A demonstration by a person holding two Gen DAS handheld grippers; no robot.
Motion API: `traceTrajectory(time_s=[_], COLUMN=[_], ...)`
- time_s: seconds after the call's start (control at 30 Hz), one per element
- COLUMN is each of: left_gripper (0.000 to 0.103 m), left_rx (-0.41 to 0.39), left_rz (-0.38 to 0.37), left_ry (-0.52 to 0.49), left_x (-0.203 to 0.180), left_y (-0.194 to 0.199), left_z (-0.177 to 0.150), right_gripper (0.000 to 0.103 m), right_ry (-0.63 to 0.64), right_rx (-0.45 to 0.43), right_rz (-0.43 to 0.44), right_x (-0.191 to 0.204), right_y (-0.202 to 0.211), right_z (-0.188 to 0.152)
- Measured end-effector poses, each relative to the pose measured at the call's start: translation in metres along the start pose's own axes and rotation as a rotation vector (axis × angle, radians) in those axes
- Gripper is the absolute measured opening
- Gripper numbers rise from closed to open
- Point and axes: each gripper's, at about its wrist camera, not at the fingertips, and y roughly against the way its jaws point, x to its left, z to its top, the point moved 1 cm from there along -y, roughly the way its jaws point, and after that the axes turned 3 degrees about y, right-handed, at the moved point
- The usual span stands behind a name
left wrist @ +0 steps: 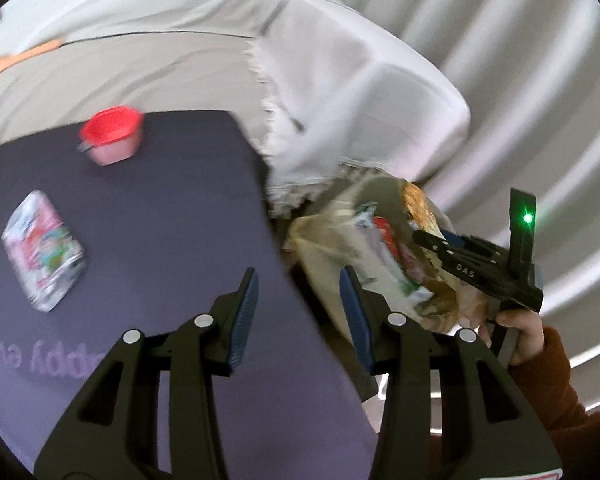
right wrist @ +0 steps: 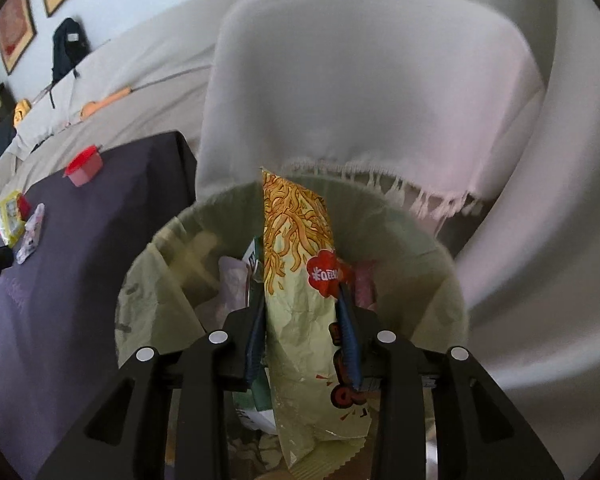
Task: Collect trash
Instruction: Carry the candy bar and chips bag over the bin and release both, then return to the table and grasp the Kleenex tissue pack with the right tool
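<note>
My right gripper [right wrist: 302,320] is shut on a pale green snack bag [right wrist: 300,264] with a noodle print, held upright over the open bin [right wrist: 156,264] lined with a pale bag, which holds other wrappers. In the left wrist view the right gripper [left wrist: 432,246] and the snack bag [left wrist: 416,204] sit at the bin [left wrist: 316,240] beside the table. My left gripper [left wrist: 298,292] is open and empty above the table's right edge. A crumpled white-and-pink wrapper [left wrist: 42,250] lies on the dark purple table [left wrist: 160,208]; it also shows in the right wrist view [right wrist: 30,236].
A pink tub with a red lid [left wrist: 112,136] stands at the table's far side. A yellow packet [right wrist: 12,216] lies at the table's left end. A chair draped in white fringed cloth [right wrist: 360,92] stands behind the bin. A sofa [left wrist: 120,52] lies beyond.
</note>
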Motion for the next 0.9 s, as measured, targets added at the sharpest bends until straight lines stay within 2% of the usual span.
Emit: traceTrajectory(time_s=[0.07,0.17,0.4,0.57,0.7,0.9], left_gripper=[0.040,0.040,0.041,0.041,0.041,0.042], left_rx=[-0.005,-0.011,-0.040,-0.075,-0.108,-0.154], left_rz=[0.008,0.021,0.047,0.073,0.096,0.145], left_ry=[0.035,0.069,0.149,0.186,0.221,0.287], left_x=[0.014,0.032,0.073,0.094,0.117,0.159], left_y=[0.005,0.013,0.028,0.042,0.060,0.089], left_z=[-0.003,-0.011,-0.023,-0.028,-0.035,-0.049], right_gripper=[0.044,0.062,0.063,0.063,0.063,0.063], right_ry=[-0.045,-0.089,-0.084,-0.062,0.008,0.093], right_rx=[0.024,-0.003,-0.075,-0.122,-0.145,-0.160], right_rz=[0.029,0.061,0.006,0.007,0.002,0.070], right_x=[-0.004,-0.006,-0.001,0.015,0.048,0.111], right_y=[-0.005,0.000,0.032,0.053,0.064,0.067], right_z=[-0.001,-0.001,0.002,0.007,0.012,0.019])
